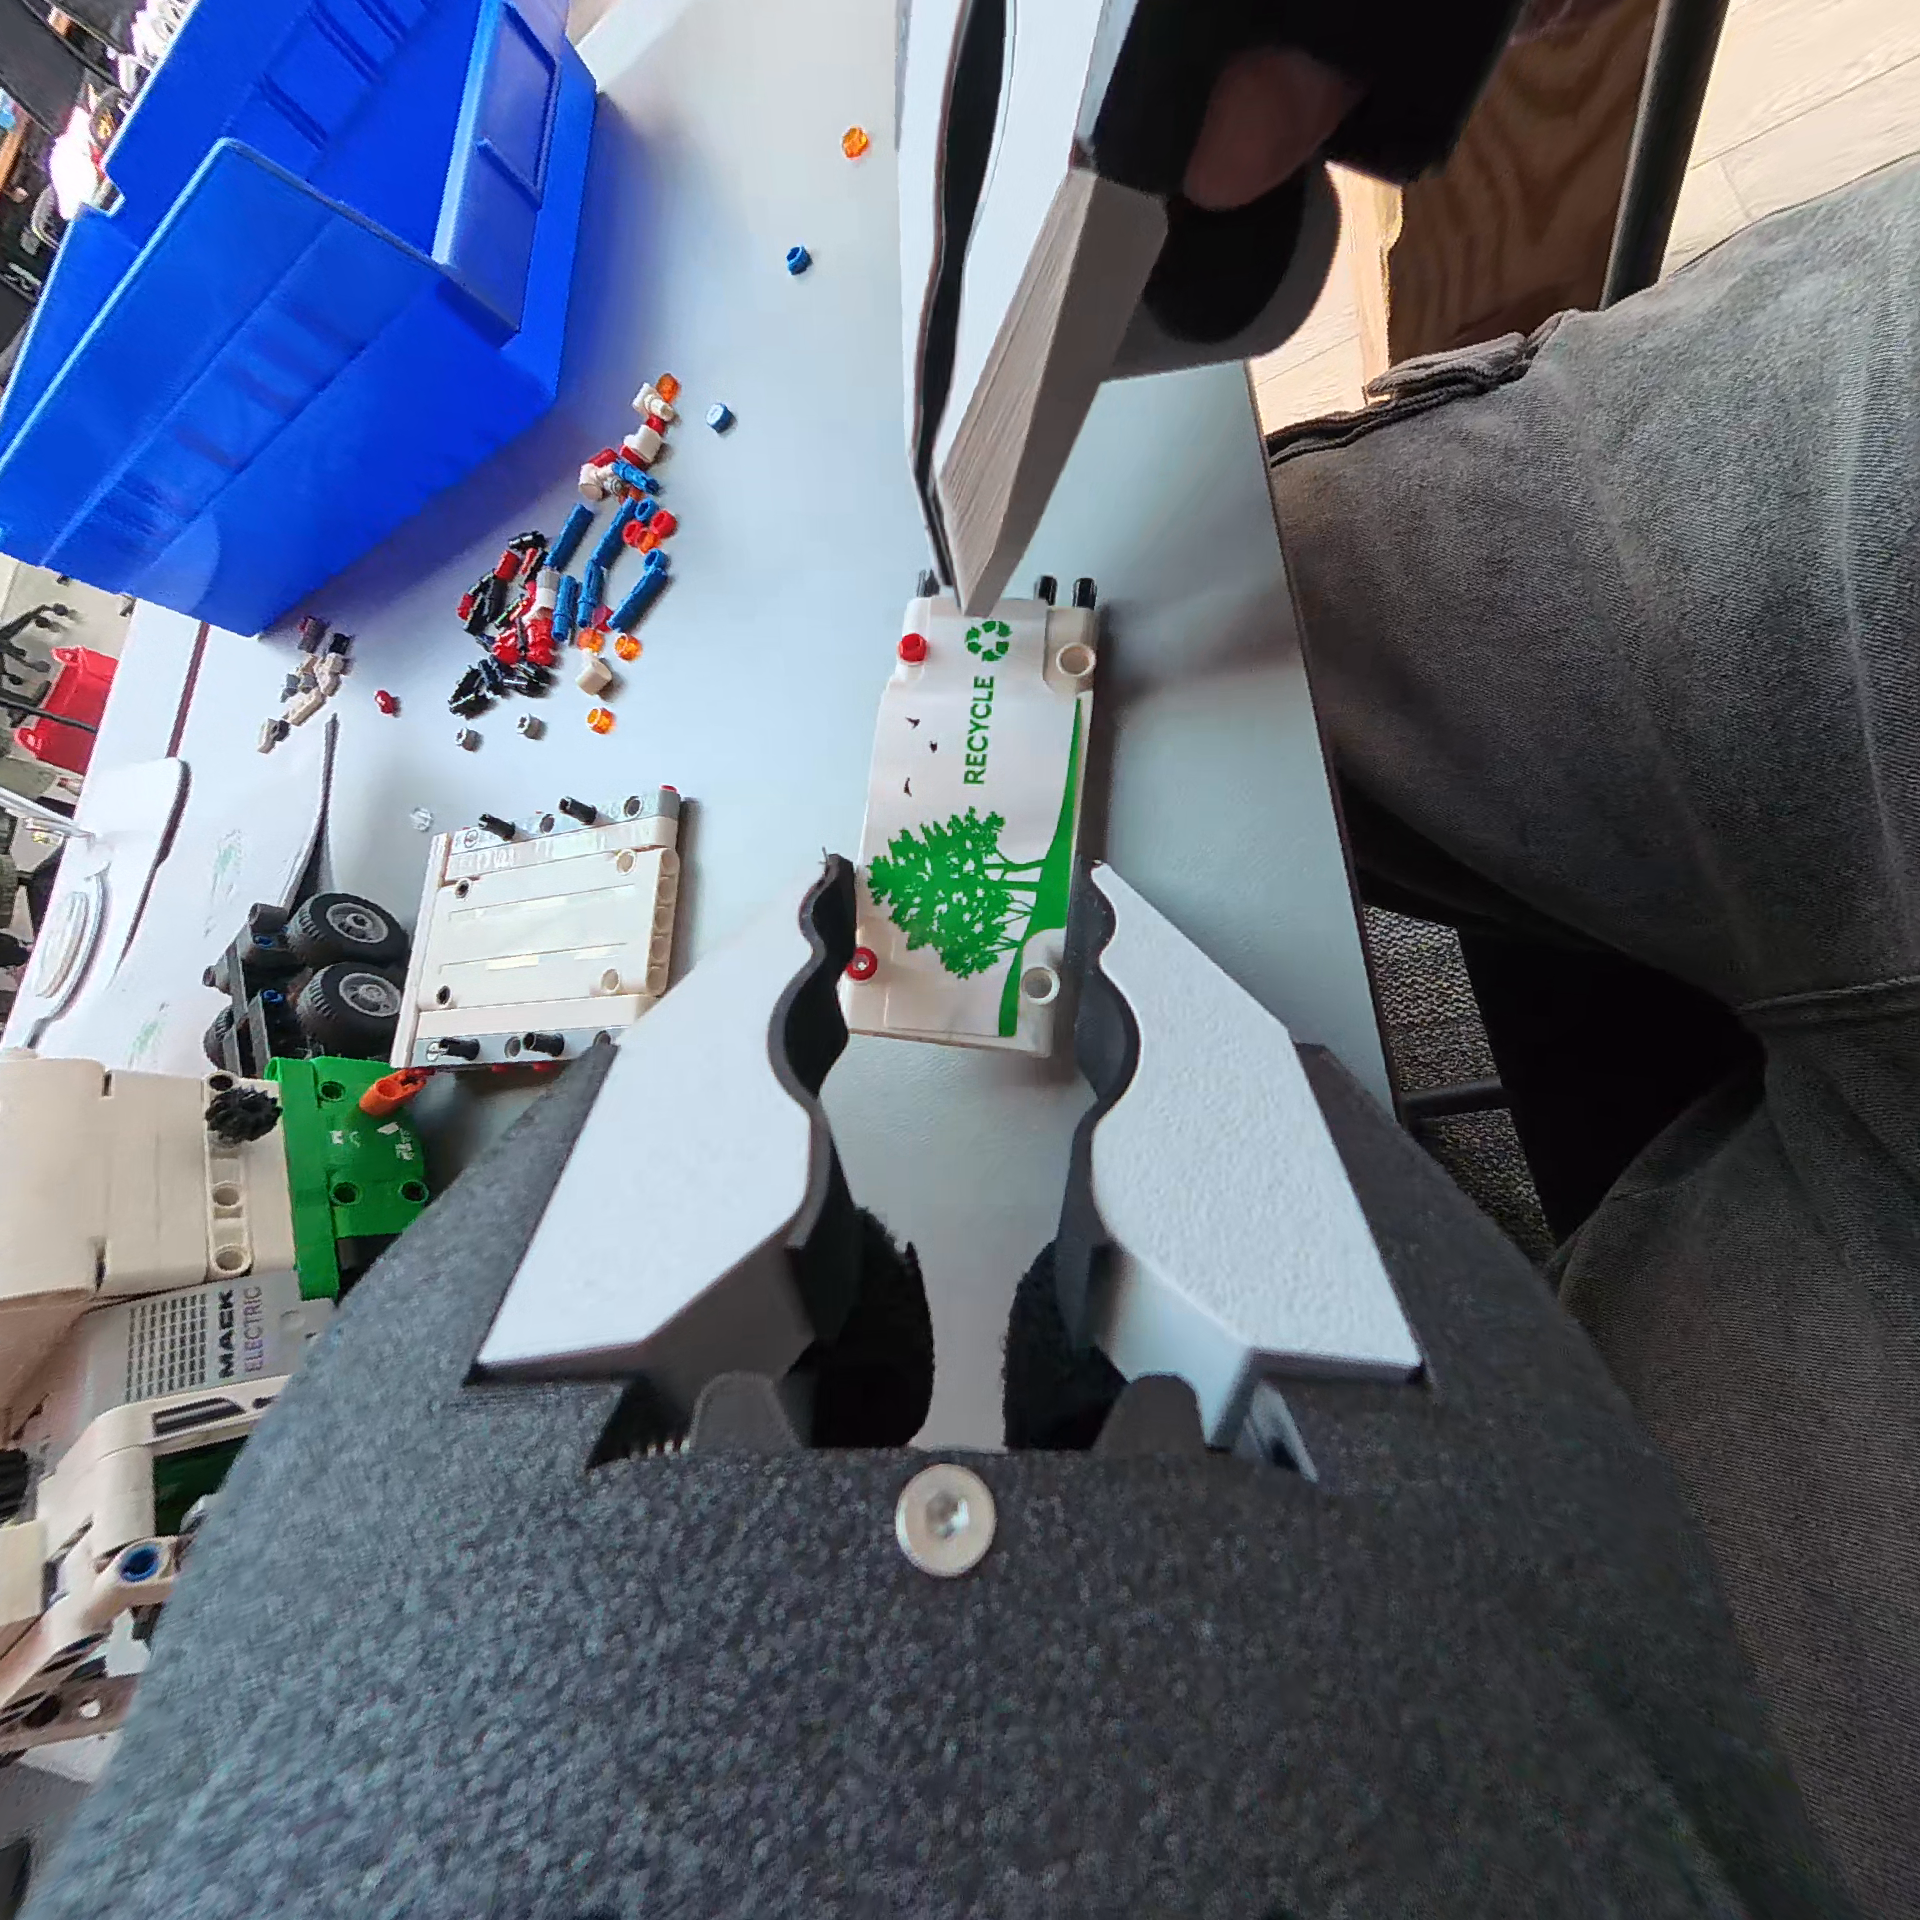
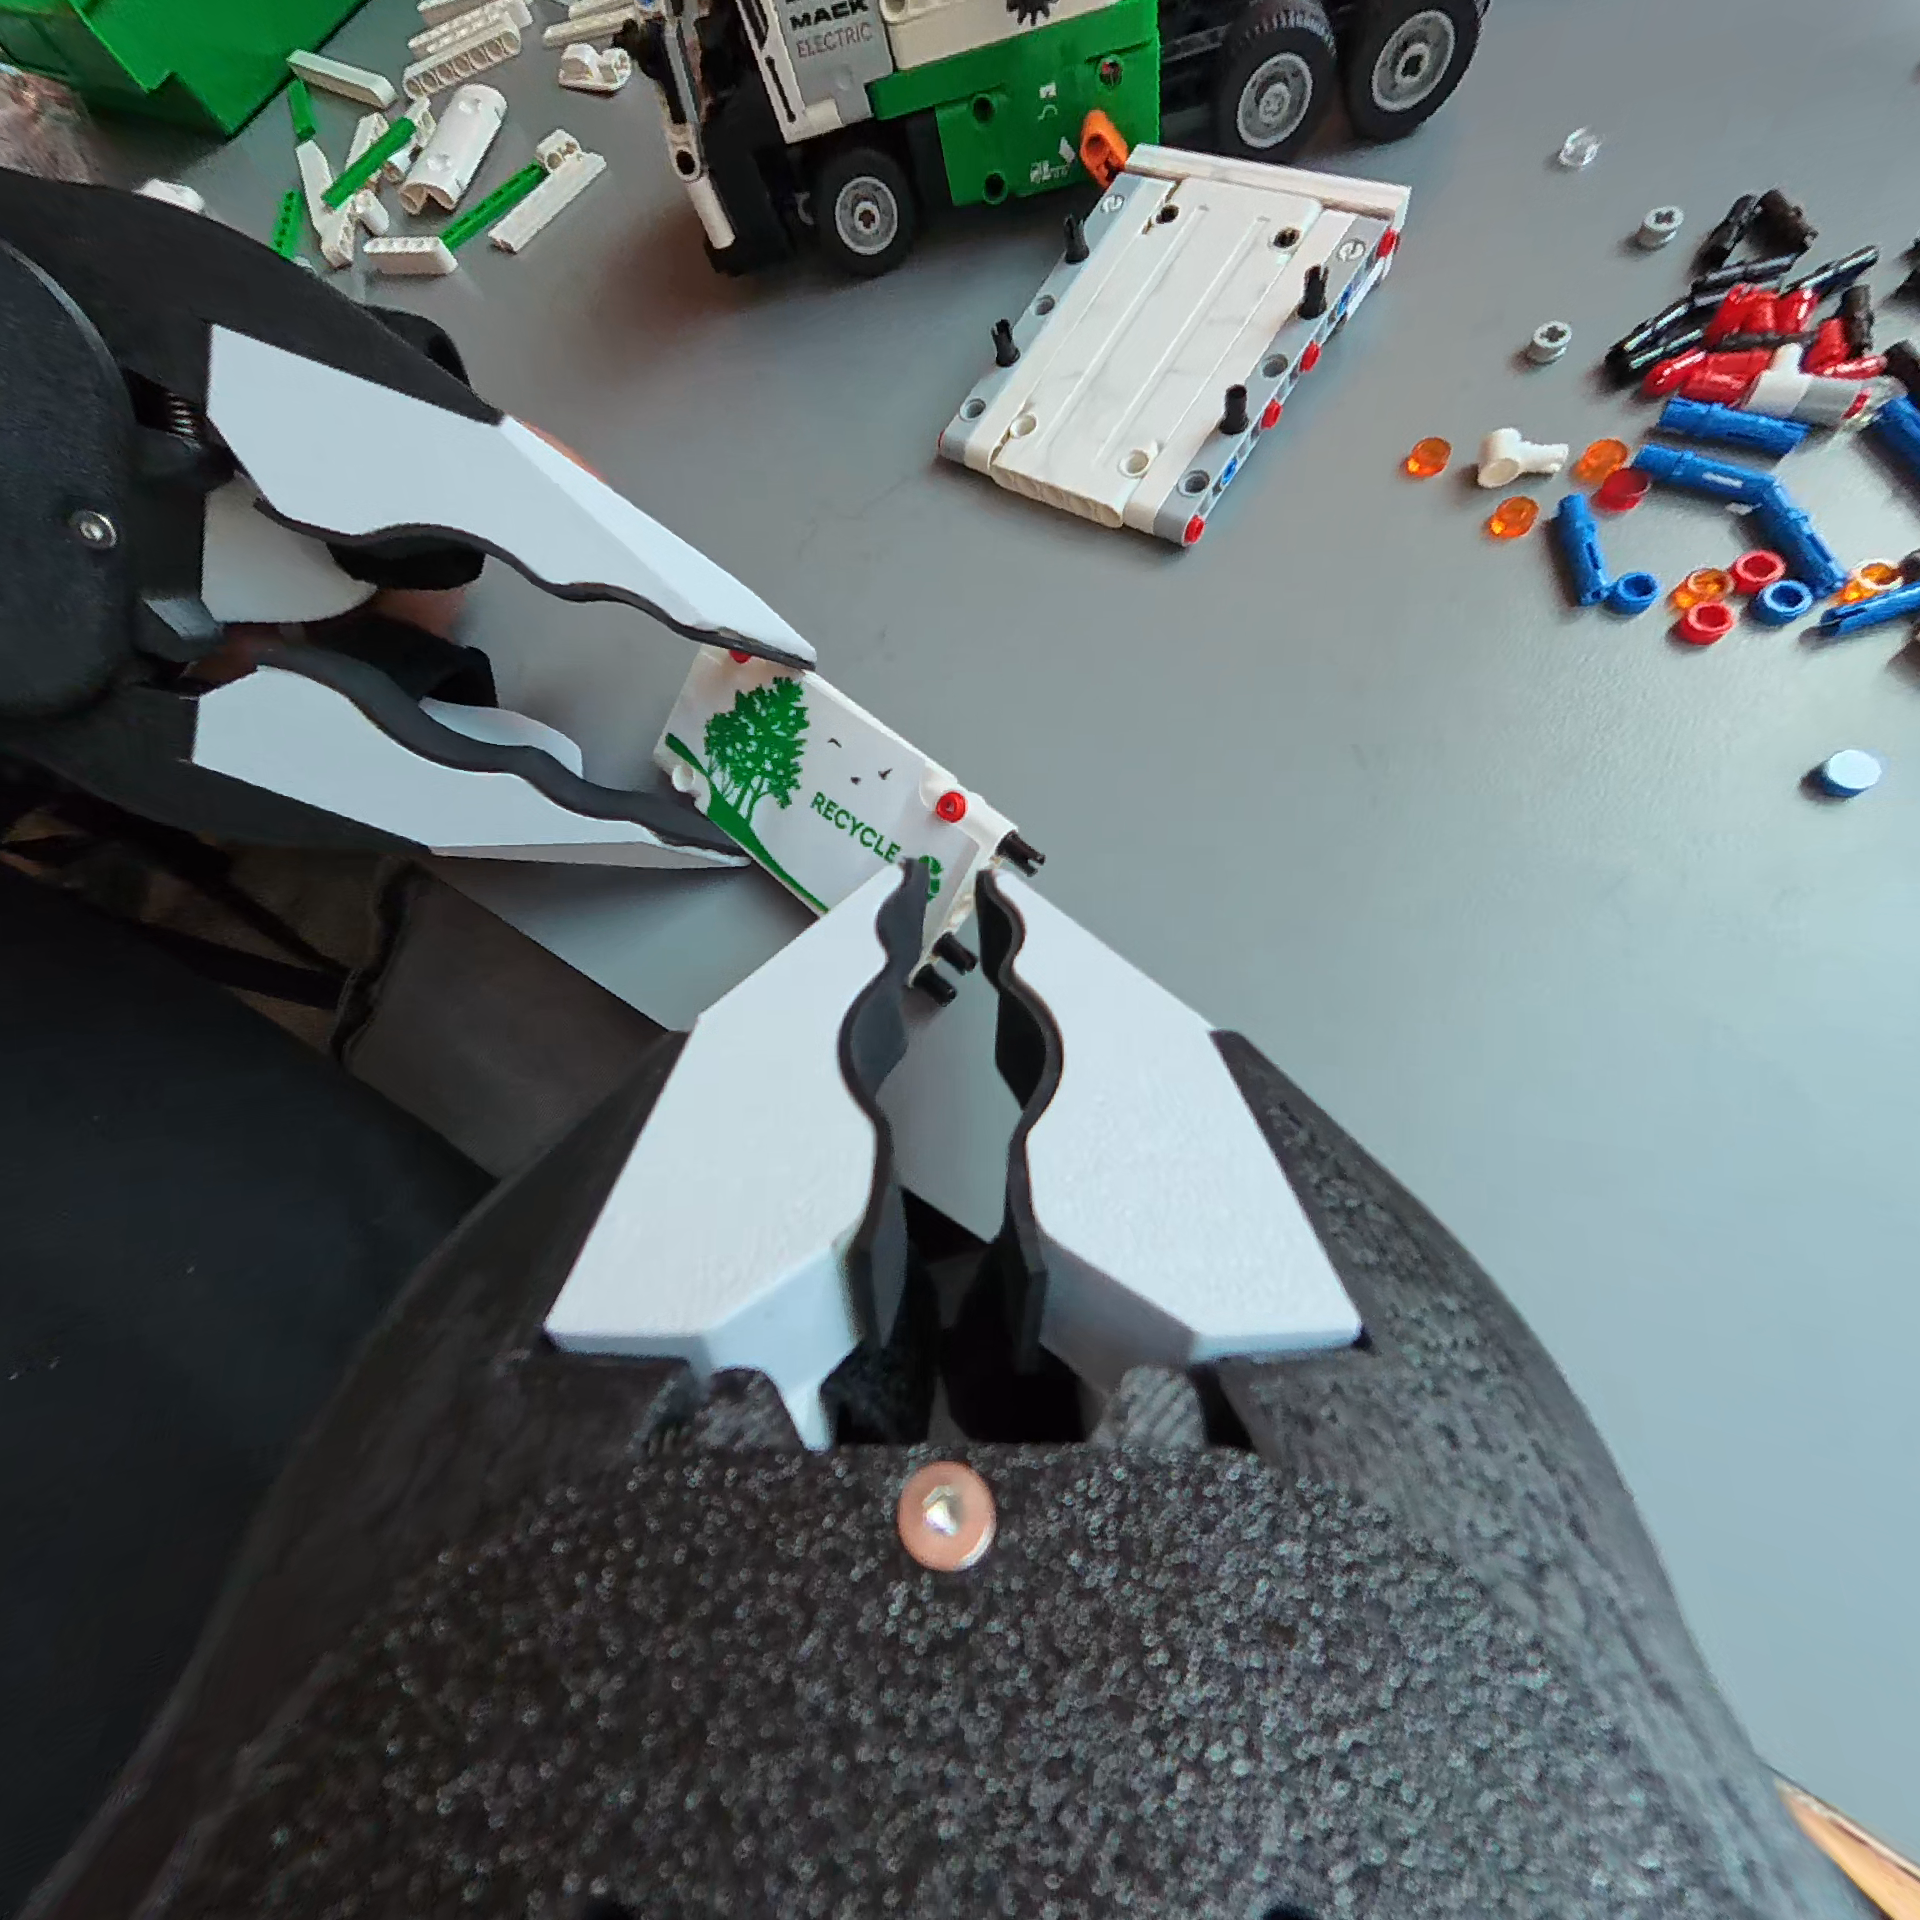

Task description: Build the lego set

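left gripper [image 1: 961,951] clamps white panel [image 1: 977,831] across its width | right gripper [image 2: 951,894] pinches far end | keep both grips square, panel level

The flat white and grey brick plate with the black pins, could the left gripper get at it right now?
Probably not right away: the left gripper is closed on the white tree-printed panel, also gripped by the right gripper. The path across the table to the plate looks open.

A white panel [image 1: 966,831] printed with a green tree, red-studded, is seen at centre frame, blue bins [image 1: 281,312] at upper left, red, blue, black and orange pieces [image 1: 582,582] scattered between, on a pale grey table [image 1: 790,416].
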Demonstrator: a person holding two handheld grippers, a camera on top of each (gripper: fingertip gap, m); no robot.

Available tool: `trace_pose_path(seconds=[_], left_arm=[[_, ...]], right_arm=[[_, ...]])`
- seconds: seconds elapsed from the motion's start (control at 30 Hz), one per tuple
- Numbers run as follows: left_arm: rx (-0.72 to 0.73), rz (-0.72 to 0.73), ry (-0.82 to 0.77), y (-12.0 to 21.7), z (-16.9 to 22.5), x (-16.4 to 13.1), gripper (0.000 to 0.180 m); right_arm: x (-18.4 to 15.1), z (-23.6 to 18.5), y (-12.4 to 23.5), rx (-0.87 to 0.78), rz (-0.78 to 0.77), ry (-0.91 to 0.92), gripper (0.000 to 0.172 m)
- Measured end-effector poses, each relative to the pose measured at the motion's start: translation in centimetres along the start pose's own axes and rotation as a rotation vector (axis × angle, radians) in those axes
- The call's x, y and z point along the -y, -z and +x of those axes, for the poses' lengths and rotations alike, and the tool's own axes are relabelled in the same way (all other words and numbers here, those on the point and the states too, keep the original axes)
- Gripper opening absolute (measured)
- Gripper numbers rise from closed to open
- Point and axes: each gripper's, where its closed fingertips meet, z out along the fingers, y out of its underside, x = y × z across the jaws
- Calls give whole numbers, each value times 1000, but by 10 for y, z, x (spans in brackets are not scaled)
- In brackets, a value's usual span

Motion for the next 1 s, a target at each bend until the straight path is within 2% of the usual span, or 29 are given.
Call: trace_pose_path(seconds=[0.03,0.4,1.0], left_arm=[[-2,0,2,0,0,0,40],[-12,-3,18,0,1,0,40],[-15,-3,22,0,2,0,40]], right_arm=[[1,0,0,-14,3,16,8],[6,5,-4,-191,-20,215,9],[3,0,-5,-201,-28,186,7]])
